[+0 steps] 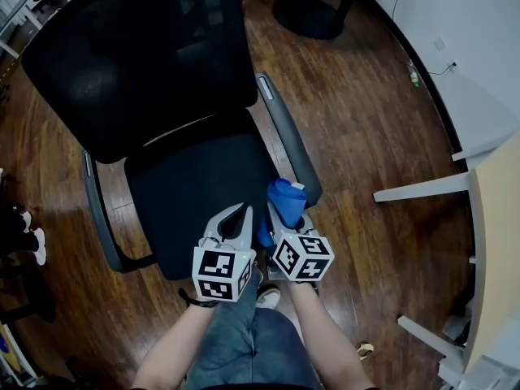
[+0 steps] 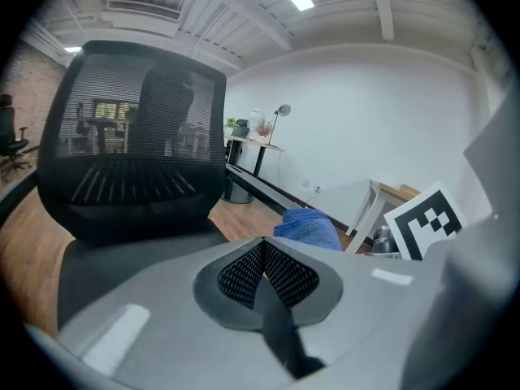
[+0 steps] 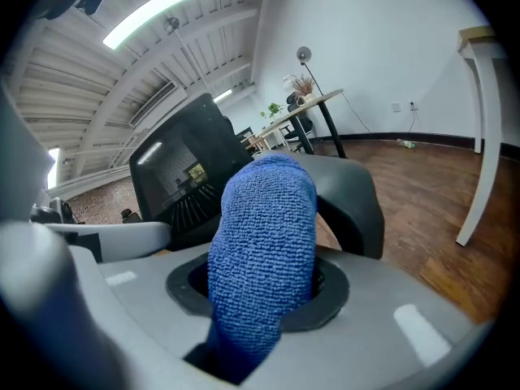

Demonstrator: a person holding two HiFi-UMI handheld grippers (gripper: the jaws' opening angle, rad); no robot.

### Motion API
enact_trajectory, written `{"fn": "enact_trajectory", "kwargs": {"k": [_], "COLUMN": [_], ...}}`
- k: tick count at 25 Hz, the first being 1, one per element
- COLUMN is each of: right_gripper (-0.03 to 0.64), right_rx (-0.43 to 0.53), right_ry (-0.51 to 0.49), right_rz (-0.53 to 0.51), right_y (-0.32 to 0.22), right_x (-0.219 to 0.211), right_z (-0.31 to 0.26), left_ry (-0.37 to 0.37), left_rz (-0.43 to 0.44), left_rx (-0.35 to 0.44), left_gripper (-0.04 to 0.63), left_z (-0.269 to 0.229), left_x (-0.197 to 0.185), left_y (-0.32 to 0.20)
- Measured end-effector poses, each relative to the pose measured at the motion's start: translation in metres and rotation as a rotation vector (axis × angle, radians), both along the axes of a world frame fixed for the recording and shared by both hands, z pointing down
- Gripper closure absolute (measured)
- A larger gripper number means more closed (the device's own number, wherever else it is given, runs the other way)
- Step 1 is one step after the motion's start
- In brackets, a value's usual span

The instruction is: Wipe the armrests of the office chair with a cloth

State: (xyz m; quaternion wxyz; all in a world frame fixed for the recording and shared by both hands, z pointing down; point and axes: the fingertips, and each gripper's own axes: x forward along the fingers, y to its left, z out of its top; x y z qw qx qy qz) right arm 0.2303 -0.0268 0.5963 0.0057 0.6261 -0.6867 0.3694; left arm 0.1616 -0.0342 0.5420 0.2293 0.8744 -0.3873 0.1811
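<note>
The black office chair has a mesh back (image 1: 138, 55) and a seat (image 1: 203, 193) in front of me. Its right armrest (image 1: 288, 140) and left armrest (image 1: 96, 210) are grey-black. My right gripper (image 1: 276, 212) is shut on a blue cloth (image 1: 286, 201), which it holds just above the near end of the right armrest (image 3: 353, 197). The cloth (image 3: 260, 250) fills the jaws of the right gripper (image 3: 264, 279). My left gripper (image 1: 241, 212) hovers over the seat's front right part, shut and holding nothing (image 2: 262, 254). In the left gripper view the cloth (image 2: 309, 226) shows just to the right.
A light table (image 1: 497, 242) with white legs (image 1: 422, 188) stands to the right. A dark round base (image 1: 313, 13) sits on the wood floor beyond the chair. My legs and a shoe (image 1: 268, 297) are under the grippers. Another person's shoes (image 1: 28, 238) show at the far left.
</note>
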Motion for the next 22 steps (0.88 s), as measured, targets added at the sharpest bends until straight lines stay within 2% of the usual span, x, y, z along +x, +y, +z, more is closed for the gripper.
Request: {"fn": "enact_trajectory", "kwargs": {"k": [15,22], "right_gripper": [0.482,0.483], "right_rx": [-0.045,-0.086], "right_ry": [0.018,-0.024], "right_rz": [-0.054,-0.038], "right_y": [0.044,0.048], "right_x": [0.004,0.007], "right_z": [0.078,0.118], "left_ry": [0.009,0.0], "left_rz": [0.007,-0.007], "left_rx": [0.016,-0.007], "left_gripper": [0.591,0.591], "left_z": [0.057,0.092], "left_x": [0.012,0.009], "left_y": [0.032,0.032]}}
